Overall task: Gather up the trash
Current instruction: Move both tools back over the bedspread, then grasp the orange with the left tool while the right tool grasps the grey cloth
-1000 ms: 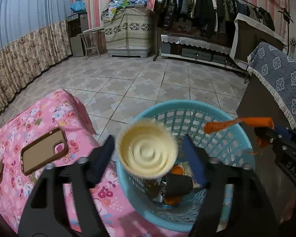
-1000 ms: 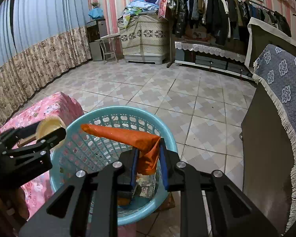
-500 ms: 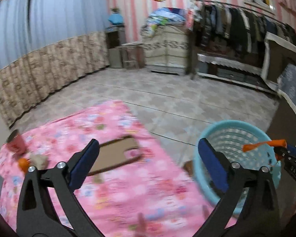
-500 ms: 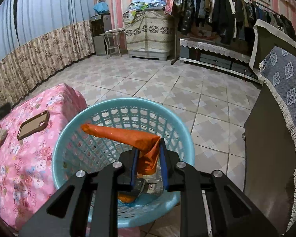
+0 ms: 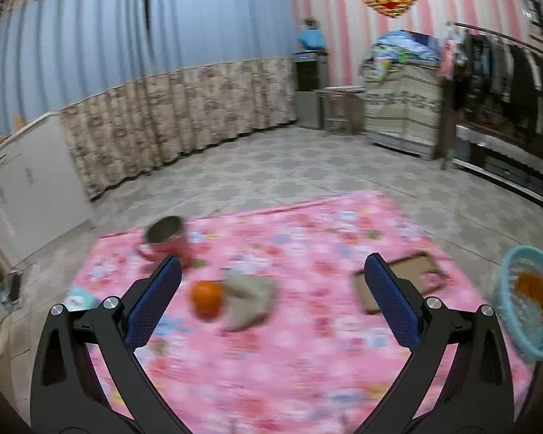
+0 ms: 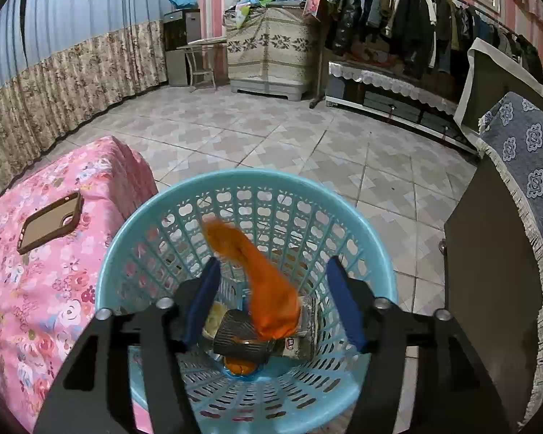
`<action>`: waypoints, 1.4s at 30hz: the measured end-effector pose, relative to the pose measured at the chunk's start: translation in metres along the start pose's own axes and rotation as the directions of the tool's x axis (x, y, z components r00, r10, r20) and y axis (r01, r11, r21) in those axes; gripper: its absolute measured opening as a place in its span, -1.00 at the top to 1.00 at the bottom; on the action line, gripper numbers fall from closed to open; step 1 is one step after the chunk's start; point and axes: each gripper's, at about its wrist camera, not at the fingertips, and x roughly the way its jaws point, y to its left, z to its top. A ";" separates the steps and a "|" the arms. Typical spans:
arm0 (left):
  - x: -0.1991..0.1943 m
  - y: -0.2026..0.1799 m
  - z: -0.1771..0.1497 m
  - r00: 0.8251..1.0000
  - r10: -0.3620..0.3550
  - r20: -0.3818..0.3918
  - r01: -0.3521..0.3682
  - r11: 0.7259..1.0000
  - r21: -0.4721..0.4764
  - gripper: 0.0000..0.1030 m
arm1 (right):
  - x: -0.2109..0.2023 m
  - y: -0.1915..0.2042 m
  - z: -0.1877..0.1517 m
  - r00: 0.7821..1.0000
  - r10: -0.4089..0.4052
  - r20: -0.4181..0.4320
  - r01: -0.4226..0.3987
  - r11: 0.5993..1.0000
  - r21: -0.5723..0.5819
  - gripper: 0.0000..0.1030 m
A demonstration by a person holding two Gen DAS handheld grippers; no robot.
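Our right gripper (image 6: 273,302) spread wide over the blue basket (image 6: 137,217), orange wrapper (image 6: 260,282) between its fingers, long axis pointing far-left; our left gripper (image 5: 271,300) wide, empty above the pink cloth (image 5: 307,361).

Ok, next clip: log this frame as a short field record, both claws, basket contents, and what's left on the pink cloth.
left claw: open, empty, above pink floral cloth
right claw: open, over round light-blue plastic basket
orange wrapper: loose between the open jaws, inside the basket
basket contents: dark ribbed cup, other pieces unclear
on cloth: small orange fruit, crumpled beige paper, red mug, brown-cased phone
image quality: left view blurred
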 end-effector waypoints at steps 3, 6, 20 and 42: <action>0.010 0.037 0.002 0.999 0.051 -0.014 -0.052 0.998 -0.031 -0.89 | 0.000 0.005 -0.003 1.000 -0.014 0.003 0.014 1.000 0.001 -0.46; 0.022 0.068 0.000 0.996 0.079 -0.035 -0.081 0.995 -0.066 -0.89 | -0.008 0.013 -0.003 0.999 0.001 0.039 -0.001 1.000 -0.001 -0.53; 0.113 0.095 -0.044 0.978 0.060 -0.201 -0.083 0.991 -0.109 -0.89 | -0.032 0.136 0.024 0.966 0.203 0.161 -0.183 0.974 -0.132 -0.81; 0.157 0.087 -0.054 0.963 -0.024 -0.270 0.014 0.999 -0.041 0.28 | -0.007 0.258 0.023 0.921 0.384 0.070 -0.351 0.892 -0.286 -0.81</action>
